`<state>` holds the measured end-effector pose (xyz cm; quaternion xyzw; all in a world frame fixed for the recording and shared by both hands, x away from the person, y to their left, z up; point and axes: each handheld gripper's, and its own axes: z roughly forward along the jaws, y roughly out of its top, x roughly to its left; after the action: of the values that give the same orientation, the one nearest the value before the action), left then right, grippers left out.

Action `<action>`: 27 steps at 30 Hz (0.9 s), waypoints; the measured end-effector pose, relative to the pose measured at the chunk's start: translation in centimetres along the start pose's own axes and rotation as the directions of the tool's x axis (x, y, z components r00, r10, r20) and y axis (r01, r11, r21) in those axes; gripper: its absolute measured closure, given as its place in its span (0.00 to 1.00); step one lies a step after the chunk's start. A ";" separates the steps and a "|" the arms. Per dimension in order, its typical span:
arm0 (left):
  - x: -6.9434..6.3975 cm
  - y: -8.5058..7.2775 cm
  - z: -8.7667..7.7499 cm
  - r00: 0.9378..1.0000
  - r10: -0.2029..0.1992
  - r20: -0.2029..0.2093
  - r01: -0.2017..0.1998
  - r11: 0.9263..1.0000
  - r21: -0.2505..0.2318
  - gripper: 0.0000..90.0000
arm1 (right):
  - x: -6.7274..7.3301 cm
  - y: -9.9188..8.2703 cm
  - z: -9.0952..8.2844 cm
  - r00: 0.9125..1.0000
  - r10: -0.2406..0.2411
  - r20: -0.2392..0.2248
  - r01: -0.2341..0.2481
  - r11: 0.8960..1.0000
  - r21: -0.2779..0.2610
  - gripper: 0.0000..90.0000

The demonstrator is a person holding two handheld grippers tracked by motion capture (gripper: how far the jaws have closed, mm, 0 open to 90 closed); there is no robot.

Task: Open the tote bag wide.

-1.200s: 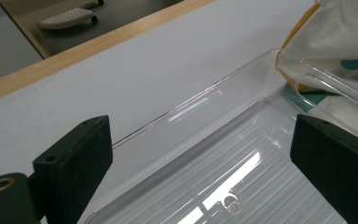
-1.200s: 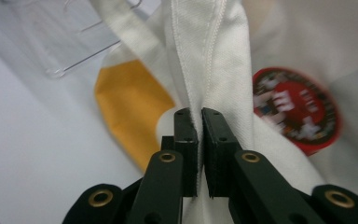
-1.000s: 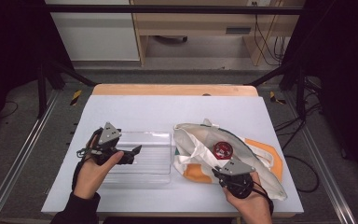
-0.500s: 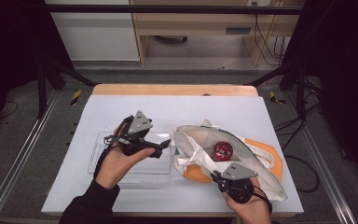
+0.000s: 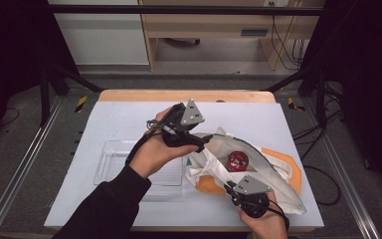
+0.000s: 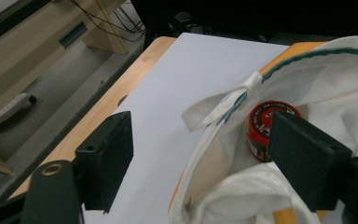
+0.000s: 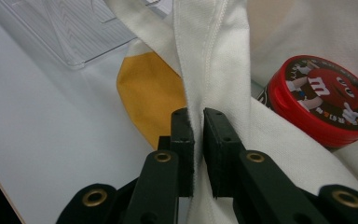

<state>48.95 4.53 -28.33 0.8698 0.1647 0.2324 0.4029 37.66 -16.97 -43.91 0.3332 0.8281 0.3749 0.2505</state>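
Your left claw (image 5: 205, 143) has left the clear plastic tray (image 5: 110, 160) where it sat a second ago and now hangs above the near-left rim of the white cloth bag (image 5: 278, 181); its jaws have just been closing a little, yet they stand well apart with nothing pressed between them, and the left gripper view looks between them down at the bag's rim. Your right claw (image 7: 197, 122) has hardly shifted: it is clamped on the white strap (image 7: 212, 56) at the front edge of the bag, the fabric pinched between both pads. Inside the bag's open mouth lies the red round tin (image 5: 238, 160), its printed lid facing up, just beyond the strap. An orange lining (image 7: 151, 98) peeks out beneath the bag on the tray side. The tray lies empty left of the bag on the desk (image 5: 129, 114).
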 end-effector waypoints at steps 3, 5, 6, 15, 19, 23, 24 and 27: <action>0.0 0.5 1.0 1.000 0.006 0.020 -0.007 1.000 0.013 0.29 | 0.0 -0.1 -0.1 1.000 -0.006 0.004 0.006 1.000 -0.005 0.93; -0.1 1.1 2.4 0.998 0.021 0.057 -0.024 0.998 0.051 0.32 | 0.0 -0.1 -0.2 1.000 -0.005 0.007 0.005 1.000 -0.010 0.94; -0.1 1.1 2.4 0.998 0.021 0.057 -0.024 0.998 0.051 0.32 | 0.0 -0.1 -0.2 1.000 -0.003 0.006 0.003 1.000 -0.010 0.94; -0.6 1.5 6.7 0.987 0.080 0.139 -0.101 0.983 0.156 0.48 | 0.1 -0.1 -0.6 1.000 -0.009 0.014 0.009 1.000 -0.022 0.96; -0.5 1.6 7.8 0.983 0.108 0.145 -0.137 0.970 0.202 0.69 | 0.4 -0.1 -1.1 1.000 -0.016 0.021 0.017 0.999 -0.036 0.97; 0.0 1.8 8.4 0.986 0.101 0.134 -0.128 0.969 0.209 0.93 | 0.9 -0.1 -1.4 0.998 -0.059 0.022 0.059 0.998 -0.023 0.98; 0.2 1.9 8.4 0.988 0.090 0.125 -0.115 0.972 0.206 0.93 | 0.9 -0.1 -1.4 0.998 -0.059 0.022 0.059 0.998 -0.023 0.98; 0.8 2.1 8.5 0.994 0.055 0.092 -0.072 0.980 0.188 0.97 | 1.4 -0.2 -1.6 0.995 -0.093 0.024 0.094 0.996 -0.010 0.98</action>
<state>54.41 -1.69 -31.33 0.9185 0.1407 0.1903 0.3167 35.60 -16.75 -43.37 0.2972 0.8377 0.3632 0.2794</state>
